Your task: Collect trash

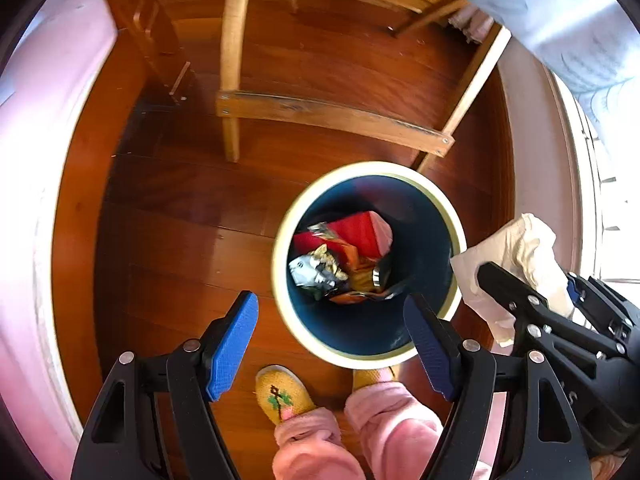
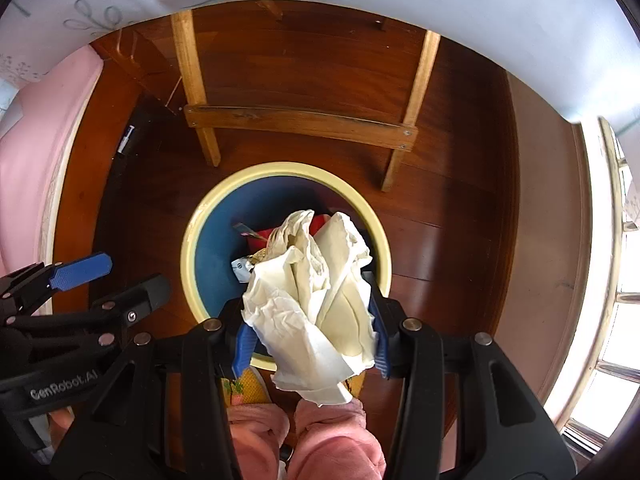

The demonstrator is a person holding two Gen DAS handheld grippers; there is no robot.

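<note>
Dropping trash into the bin

The crumpled tissue (image 2: pixel 316 300) hangs over the blue bin (image 2: pixel 208 264), squeezed in the right gripper (image 2: pixel 310 332). The left gripper (image 1: pixel 332 344) is wide open and empty. Next, I think, the right one lets go.

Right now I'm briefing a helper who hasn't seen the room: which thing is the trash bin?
On the wooden floor, just in front of the wooden chair, stands the round trash bin. It has a cream rim and dark blue inside, with red and silver wrappers at the bottom; nothing else there is round.
</note>
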